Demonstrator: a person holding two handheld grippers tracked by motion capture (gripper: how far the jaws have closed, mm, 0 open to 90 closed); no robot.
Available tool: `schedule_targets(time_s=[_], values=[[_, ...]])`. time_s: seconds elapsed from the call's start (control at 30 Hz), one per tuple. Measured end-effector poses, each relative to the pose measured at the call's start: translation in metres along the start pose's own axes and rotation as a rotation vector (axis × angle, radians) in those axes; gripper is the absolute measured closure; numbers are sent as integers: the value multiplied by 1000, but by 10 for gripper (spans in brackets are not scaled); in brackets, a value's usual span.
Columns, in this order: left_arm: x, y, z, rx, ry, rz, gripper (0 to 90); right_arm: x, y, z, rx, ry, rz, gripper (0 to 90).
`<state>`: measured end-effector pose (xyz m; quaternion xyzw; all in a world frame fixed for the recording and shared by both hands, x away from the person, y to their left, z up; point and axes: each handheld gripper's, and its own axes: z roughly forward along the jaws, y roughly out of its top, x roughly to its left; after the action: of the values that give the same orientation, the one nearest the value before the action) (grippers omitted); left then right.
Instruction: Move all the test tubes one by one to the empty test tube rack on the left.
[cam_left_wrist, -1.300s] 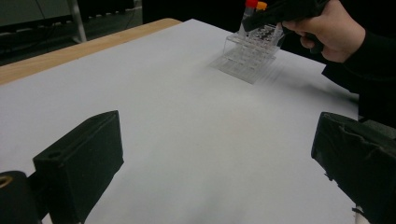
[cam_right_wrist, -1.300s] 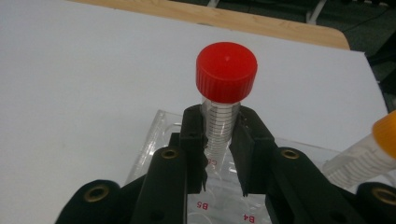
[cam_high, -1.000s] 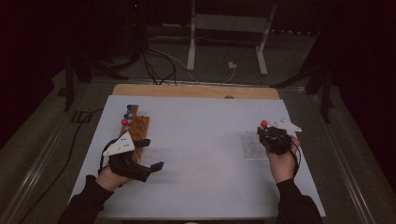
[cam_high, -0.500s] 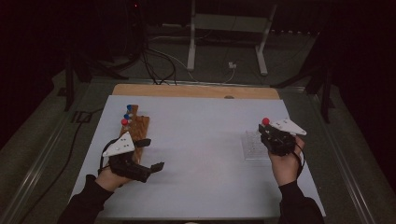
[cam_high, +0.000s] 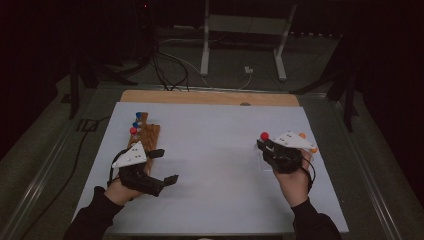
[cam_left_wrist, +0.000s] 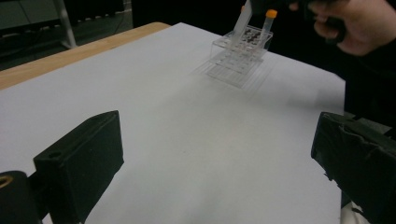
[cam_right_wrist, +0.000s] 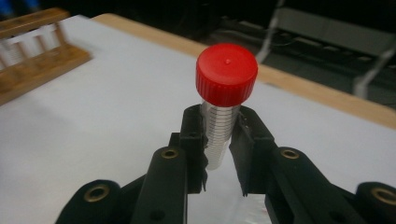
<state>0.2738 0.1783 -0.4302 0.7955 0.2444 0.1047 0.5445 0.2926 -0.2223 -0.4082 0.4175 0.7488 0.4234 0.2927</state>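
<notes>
So the right gripper (cam_high: 264, 145) has drifted a bit up and away from the person since a second ago, carrying the red-capped tube (cam_right_wrist: 223, 105) with it. Its jaws pinch the clear tube just below the cap, cap up, above the clear rack (cam_left_wrist: 237, 59) at the right of the white table (cam_high: 215, 150). The left gripper (cam_high: 166, 166) hasn't budged, jaws wide with nothing between them, next to the wooden rack (cam_high: 146, 135).

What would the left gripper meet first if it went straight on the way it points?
Probably the clear rack across the white mat. The left gripper stands open, and only bare mat lies between; depth is hard to judge, so it might pass beside the rack.
</notes>
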Motion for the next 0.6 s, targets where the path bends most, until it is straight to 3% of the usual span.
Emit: schedule_targets(time_s=[0.6], values=[[-11,7,13,5,-56,14,44,53,-12,16,71,222,-78,747]])
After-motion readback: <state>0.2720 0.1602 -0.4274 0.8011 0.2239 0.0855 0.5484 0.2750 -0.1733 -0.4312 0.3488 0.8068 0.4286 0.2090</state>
